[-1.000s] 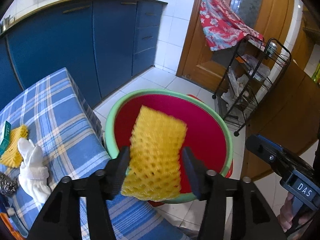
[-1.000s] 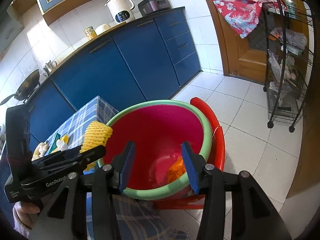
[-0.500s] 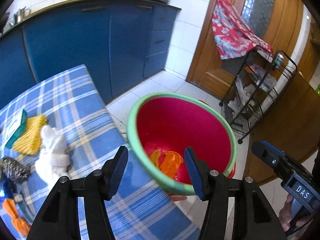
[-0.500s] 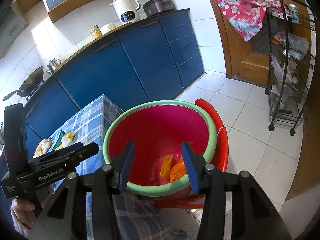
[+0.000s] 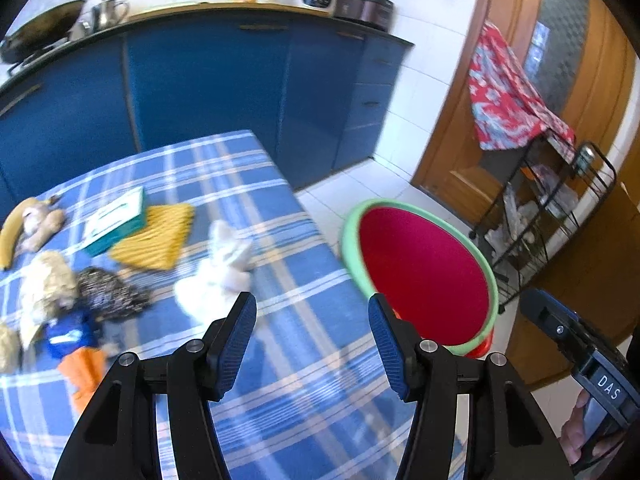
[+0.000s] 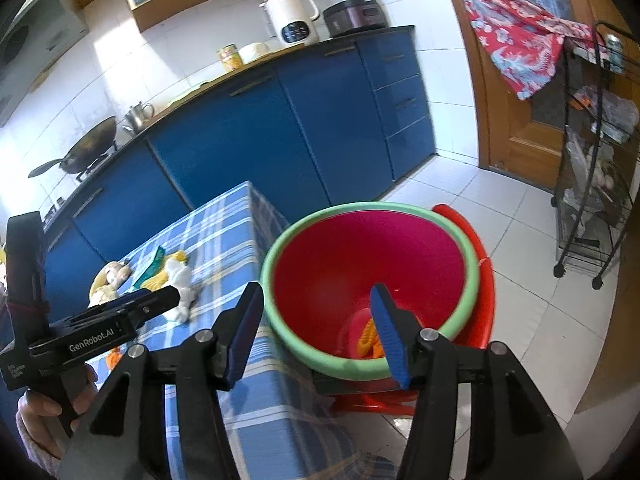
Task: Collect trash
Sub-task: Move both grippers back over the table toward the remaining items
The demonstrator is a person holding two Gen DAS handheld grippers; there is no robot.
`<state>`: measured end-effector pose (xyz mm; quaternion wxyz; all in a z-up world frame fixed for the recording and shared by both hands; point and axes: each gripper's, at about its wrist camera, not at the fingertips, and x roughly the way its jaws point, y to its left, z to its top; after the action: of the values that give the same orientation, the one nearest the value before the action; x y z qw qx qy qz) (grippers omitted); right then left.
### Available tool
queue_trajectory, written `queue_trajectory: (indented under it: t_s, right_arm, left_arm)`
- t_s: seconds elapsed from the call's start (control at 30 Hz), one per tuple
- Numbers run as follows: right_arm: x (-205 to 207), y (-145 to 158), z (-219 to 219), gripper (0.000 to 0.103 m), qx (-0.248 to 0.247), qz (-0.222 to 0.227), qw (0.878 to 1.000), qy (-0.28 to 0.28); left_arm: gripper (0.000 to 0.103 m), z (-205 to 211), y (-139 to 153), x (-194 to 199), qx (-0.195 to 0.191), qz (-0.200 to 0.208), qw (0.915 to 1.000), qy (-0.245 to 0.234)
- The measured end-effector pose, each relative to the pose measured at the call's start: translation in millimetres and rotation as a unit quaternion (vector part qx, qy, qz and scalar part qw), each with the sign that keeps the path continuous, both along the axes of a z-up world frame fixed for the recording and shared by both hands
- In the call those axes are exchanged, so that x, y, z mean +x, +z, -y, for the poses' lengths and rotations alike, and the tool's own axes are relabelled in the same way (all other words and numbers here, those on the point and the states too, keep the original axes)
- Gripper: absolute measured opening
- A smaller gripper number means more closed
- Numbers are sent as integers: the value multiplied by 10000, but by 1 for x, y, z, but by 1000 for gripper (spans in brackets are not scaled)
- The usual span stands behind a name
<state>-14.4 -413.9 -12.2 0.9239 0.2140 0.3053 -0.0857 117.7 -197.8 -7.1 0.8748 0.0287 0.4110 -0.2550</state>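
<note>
My left gripper (image 5: 312,316) is open and empty over the blue plaid table (image 5: 280,360), just in front of a crumpled white tissue (image 5: 218,276). Behind it lie a yellow foam net (image 5: 158,236), a teal box (image 5: 114,220), a steel scourer (image 5: 110,292), blue and orange wrappers (image 5: 74,340) and a banana (image 5: 10,232). The red basin with a green rim (image 5: 424,272) stands off the table's right edge. My right gripper (image 6: 316,320) is open and empty above the basin's rim (image 6: 340,366); a yellow net and orange scraps (image 6: 368,338) lie inside.
Blue kitchen cabinets (image 5: 208,88) run behind the table. A black wire rack (image 6: 596,184) stands on the tiled floor by a wooden door (image 5: 520,92) with a red cloth. A red stool (image 6: 486,280) holds the basin.
The yellow foam net left my left gripper and fell into the basin. My left gripper then swung left from over the basin to over the table. The right gripper barely moved.
</note>
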Motion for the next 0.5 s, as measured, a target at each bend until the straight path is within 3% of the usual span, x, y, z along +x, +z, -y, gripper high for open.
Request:
queue_trajectory:
  t_s: [0.5]
  right_arm:
    - [32, 11, -72, 61, -78, -14, 9968, 792]
  left_arm:
    - [60, -99, 15, -1, -85, 145, 9948, 1008]
